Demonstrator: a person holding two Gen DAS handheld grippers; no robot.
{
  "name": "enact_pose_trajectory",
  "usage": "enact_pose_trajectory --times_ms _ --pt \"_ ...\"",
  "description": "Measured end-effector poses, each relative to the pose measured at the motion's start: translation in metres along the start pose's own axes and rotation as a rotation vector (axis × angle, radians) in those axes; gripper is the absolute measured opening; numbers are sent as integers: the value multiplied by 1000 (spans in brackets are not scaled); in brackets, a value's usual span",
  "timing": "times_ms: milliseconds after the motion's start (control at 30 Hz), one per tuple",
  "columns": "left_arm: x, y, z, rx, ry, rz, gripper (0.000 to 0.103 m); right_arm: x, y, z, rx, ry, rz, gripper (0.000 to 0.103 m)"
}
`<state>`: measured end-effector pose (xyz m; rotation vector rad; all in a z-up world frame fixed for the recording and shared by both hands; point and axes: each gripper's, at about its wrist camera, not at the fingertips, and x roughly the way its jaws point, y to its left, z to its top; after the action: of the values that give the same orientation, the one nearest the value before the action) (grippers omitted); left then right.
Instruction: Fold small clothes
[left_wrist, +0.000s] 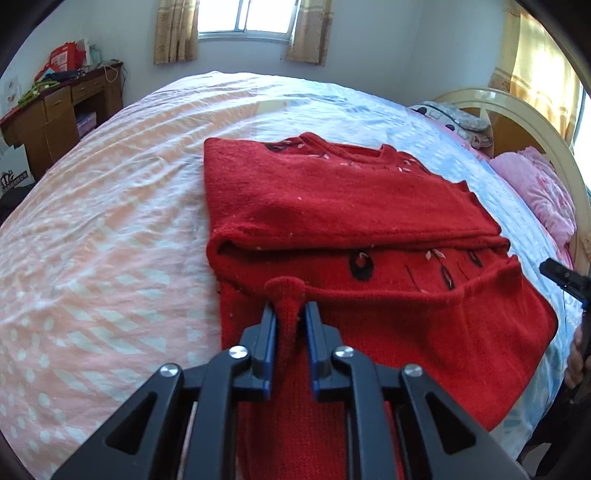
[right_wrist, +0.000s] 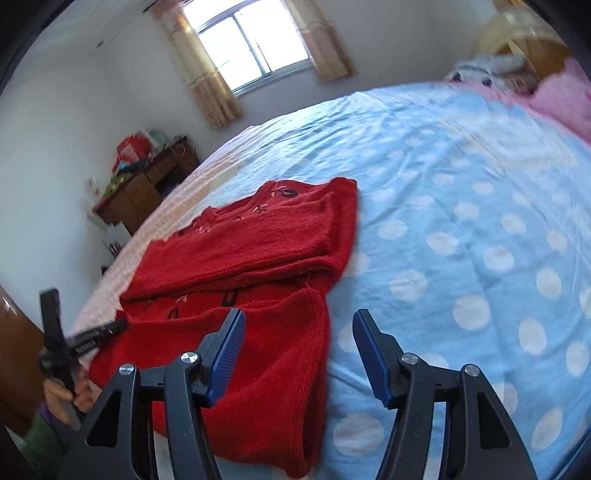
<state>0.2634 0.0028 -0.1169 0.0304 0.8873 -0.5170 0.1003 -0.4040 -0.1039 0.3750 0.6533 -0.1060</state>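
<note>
A red knitted sweater (left_wrist: 351, 206) with dark stitched motifs lies partly folded on the bed, its sleeves laid across the body. My left gripper (left_wrist: 291, 314) is shut on a raised pinch of the sweater's near edge, and red knit bulges up between the blue pads. In the right wrist view the same sweater (right_wrist: 251, 243) lies to the left. My right gripper (right_wrist: 298, 321) stands open above its near right edge, with no fabric pressed between its fingers. The left gripper (right_wrist: 85, 339) shows at that view's left edge, held by a hand (right_wrist: 70, 395).
The bed sheet is pink with white dots (left_wrist: 110, 221) on one side and blue with white dots (right_wrist: 461, 221) on the other. Pink pillows (left_wrist: 535, 192) and a cream headboard (left_wrist: 517, 110) lie to the right. A cluttered wooden desk (left_wrist: 62, 114) stands by the far wall.
</note>
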Motion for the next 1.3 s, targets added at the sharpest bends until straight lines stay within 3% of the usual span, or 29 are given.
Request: enact_pose_trajectory --times_ms 233,267,333,400,567,667,833,1100,1300 --pt "3 8 2 -44 14 -37 27 46 13 2 -91 79 -47 59" --pt "2 6 2 -38 9 -27 27 49 15 1 -101 85 -53 33" --pt "1 1 0 -15 2 -6 19 52 22 -2 -143 90 -112 12" --pt "-1 -4 -2 1 -7 -4 11 45 29 -5 -175 65 -161 12" --pt "-15 0 -3 -68 -50 -39 9 9 45 -9 -210 -29 -195 9" --pt "-36 4 7 -104 -113 -69 9 -13 51 1 -203 -79 -174 9" --pt "-58 4 33 -116 -179 -51 9 -33 65 33 -214 -152 -138 9" --pt "-45 12 69 -144 -192 3 9 -14 86 73 -303 -194 -189 9" --pt "-30 24 93 -196 -192 -3 9 12 80 98 -288 -196 -219 9"
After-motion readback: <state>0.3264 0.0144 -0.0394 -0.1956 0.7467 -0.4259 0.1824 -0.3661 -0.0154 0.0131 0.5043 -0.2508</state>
